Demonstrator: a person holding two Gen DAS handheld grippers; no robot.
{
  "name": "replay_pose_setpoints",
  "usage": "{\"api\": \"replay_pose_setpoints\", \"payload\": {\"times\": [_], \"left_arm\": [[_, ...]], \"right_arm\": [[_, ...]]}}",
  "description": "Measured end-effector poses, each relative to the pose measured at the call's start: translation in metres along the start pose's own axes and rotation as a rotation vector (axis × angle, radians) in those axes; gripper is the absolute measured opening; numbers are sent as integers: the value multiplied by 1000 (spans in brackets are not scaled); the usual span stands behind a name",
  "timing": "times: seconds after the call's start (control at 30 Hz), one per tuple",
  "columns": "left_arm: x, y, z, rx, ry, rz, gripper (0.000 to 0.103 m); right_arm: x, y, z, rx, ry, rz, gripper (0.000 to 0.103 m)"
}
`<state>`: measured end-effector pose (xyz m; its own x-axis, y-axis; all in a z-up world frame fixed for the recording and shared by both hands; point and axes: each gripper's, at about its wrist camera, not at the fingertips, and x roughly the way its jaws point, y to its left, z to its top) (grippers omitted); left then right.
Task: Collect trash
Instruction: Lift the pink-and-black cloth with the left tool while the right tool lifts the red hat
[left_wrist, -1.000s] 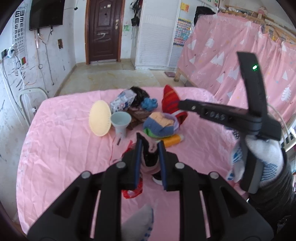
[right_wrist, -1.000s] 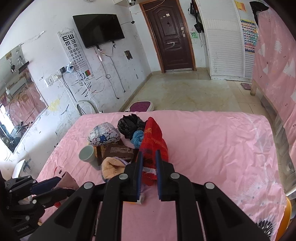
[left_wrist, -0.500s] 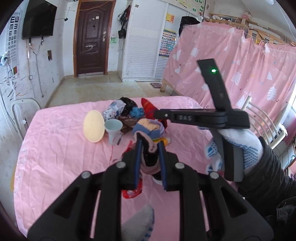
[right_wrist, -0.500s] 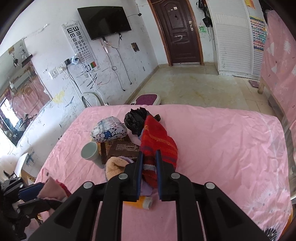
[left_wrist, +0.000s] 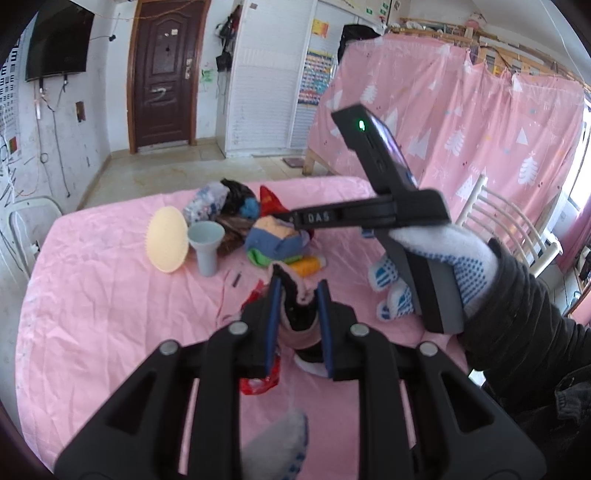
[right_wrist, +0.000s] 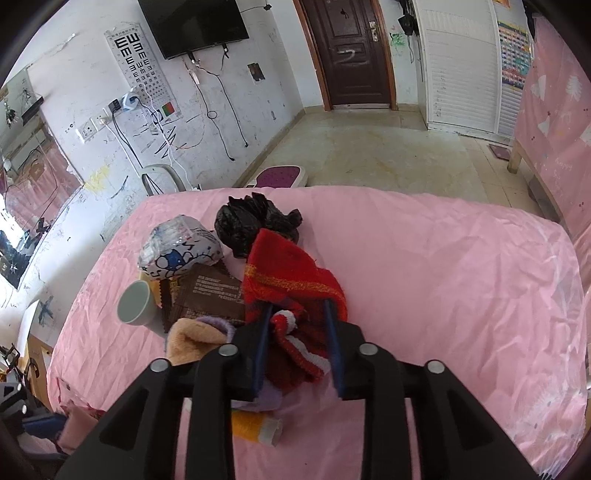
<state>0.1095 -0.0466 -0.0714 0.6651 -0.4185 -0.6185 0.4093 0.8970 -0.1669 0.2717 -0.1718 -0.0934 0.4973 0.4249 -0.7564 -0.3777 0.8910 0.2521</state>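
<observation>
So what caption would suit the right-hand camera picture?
Right tongs open around a red knitted sock beside a grey cup on the pink-covered table.

the brown packet lies partly hidden under the red sock.

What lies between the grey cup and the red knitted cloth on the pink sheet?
A brown foil packet lies flat between the grey cup and the red knitted cloth. The right wrist view shows this most clearly.
</observation>
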Motion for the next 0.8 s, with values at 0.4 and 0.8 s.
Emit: {"api": "replay_pose_setpoints", "payload": {"times": [0.4,0.8], "left_arm": [[1,-7,1,8,-1,21,50],[14,-2,-2,-35,71,65,50]], "right_arm": [[4,-8,-2,6,-3,-16,57],[-12,-5,-7,-2,-55,26,6]]}}
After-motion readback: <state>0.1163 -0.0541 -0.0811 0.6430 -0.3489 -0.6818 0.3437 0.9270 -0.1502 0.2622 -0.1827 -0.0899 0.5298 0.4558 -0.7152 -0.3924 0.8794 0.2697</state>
